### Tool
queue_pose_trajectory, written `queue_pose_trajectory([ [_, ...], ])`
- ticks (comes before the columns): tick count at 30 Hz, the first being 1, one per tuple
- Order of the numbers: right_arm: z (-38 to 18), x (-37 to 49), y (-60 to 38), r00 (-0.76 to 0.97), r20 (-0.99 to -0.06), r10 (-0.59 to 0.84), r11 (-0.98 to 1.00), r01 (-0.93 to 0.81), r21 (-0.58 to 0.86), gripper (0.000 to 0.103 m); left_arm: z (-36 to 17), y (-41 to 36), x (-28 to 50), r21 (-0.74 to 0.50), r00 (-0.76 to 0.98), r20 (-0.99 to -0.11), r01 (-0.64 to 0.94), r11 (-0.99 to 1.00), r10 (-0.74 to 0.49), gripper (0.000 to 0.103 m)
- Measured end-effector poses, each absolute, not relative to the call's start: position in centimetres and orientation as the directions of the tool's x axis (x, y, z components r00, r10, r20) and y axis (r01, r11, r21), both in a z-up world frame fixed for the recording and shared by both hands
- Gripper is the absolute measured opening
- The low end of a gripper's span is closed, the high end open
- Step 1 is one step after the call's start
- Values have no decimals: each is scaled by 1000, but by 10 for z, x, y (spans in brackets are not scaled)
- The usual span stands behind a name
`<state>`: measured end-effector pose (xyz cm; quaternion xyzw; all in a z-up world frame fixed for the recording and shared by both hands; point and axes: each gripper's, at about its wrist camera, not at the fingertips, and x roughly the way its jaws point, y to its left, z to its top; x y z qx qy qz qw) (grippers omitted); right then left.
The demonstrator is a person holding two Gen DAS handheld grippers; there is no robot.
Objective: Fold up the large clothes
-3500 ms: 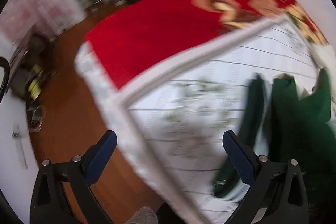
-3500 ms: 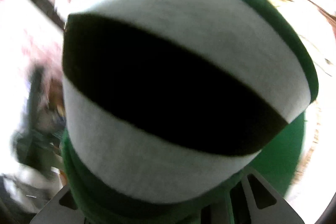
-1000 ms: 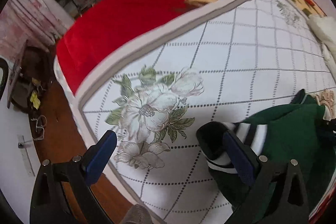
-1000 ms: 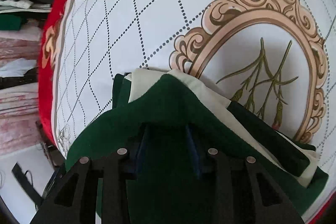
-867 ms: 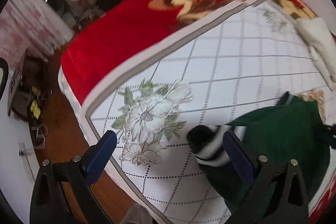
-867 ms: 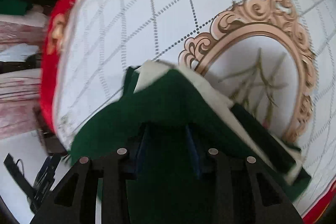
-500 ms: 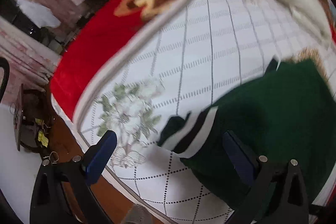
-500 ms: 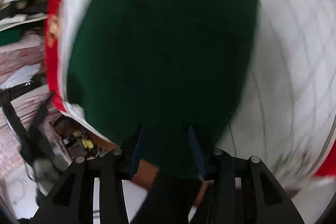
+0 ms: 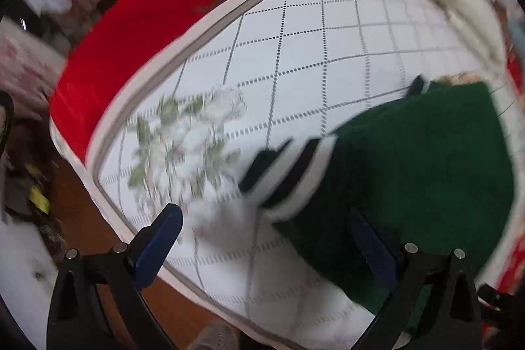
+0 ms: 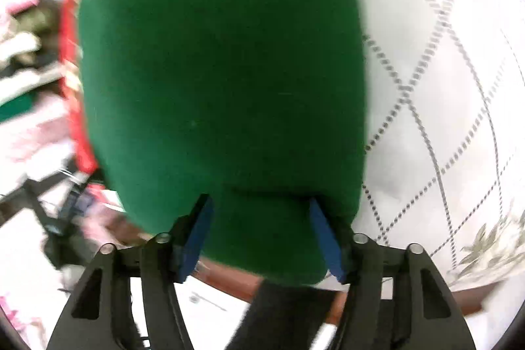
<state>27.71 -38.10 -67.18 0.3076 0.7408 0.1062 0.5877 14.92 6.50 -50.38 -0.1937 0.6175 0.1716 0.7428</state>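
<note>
A white quilted bedspread (image 9: 311,61) with a dotted diamond grid is seen spread over a red blanket (image 9: 137,22) on the bed. A dark green garment (image 9: 420,173) is found lying folded near the bedspread's front edge, toward its right corner; a black-and-white striped cuff (image 9: 288,173) is noted protruding from its left side. The left gripper (image 9: 262,246) is recorded with jaws wide apart, empty, held above the front edge. The right gripper (image 10: 259,235) is observed with jaws parted and green cloth lying between them; a firm pinch is not evident. A late fold is judged to be in hand. Next, the protruding cuff is expected to need tucking, then the bundle flattening.
</note>
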Motion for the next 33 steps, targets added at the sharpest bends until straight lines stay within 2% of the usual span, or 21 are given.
queue_pose_trajectory([
  [2, -664, 265, -402, 16, -806, 591, 757, 333, 562, 97, -501, 64, 137, -158, 203, -977, -504, 849, -61, 103],
  [3, -667, 262, -409, 58, -795, 603, 739, 335, 585, 98, -503, 59, 132, -188, 214, -973, -500, 845, -90, 103],
  [8, -726, 258, -423, 106, -694, 713, 601, 418, 681, 98, -543, 43, 141, -260, 209, -961, -470, 843, -180, 103],
  [10, -744, 269, -414, 125, -657, 744, 569, 398, 720, 103, -558, 38, 154, -311, 223, -947, -464, 830, -230, 103],
  [13, -758, 291, -398, 146, -615, 775, 533, 374, 759, 103, -567, 35, 170, -354, 247, -932, -455, 817, -266, 103],
  [17, -767, 317, -370, 161, -499, 851, 428, 337, 838, 103, -570, 37, 177, -389, 276, -917, -457, 800, -289, 103],
  [20, -770, 326, -342, 119, -493, 862, 435, 325, 839, 103, -570, 43, 178, -401, 297, -910, -461, 792, -288, 103],
  [22, -769, 331, -344, 124, -462, 878, 400, 340, 851, 79, -569, 51, 172, -401, 309, -909, -468, 787, -279, 103],
  [23, -772, 335, -348, 155, -394, 906, 314, 378, 871, 58, -568, 55, 171, -412, 315, -904, -472, 779, -288, 103],
  [24, -770, 337, -355, 183, -346, 920, 253, 396, 883, 53, -569, 57, 171, -425, 316, -900, -473, 772, -301, 103],
  [26, -760, 352, -354, 181, -359, 915, 275, 371, 887, 52, -572, 59, 170, -449, 318, -889, -472, 759, -329, 103],
  [28, -758, 365, -346, 144, -386, 911, 320, 342, 883, 53, -574, 58, 170, -458, 323, -884, -461, 760, -337, 103],
  [30, -768, 378, -342, 53, -450, 892, 406, 350, 845, 74, -577, 56, 172, -463, 334, -881, -453, 762, -336, 103],
  [33, -780, 381, -338, 5, -400, 917, 370, 367, 853, 76, -579, 56, 177, -480, 357, -870, -458, 749, -339, 103],
])
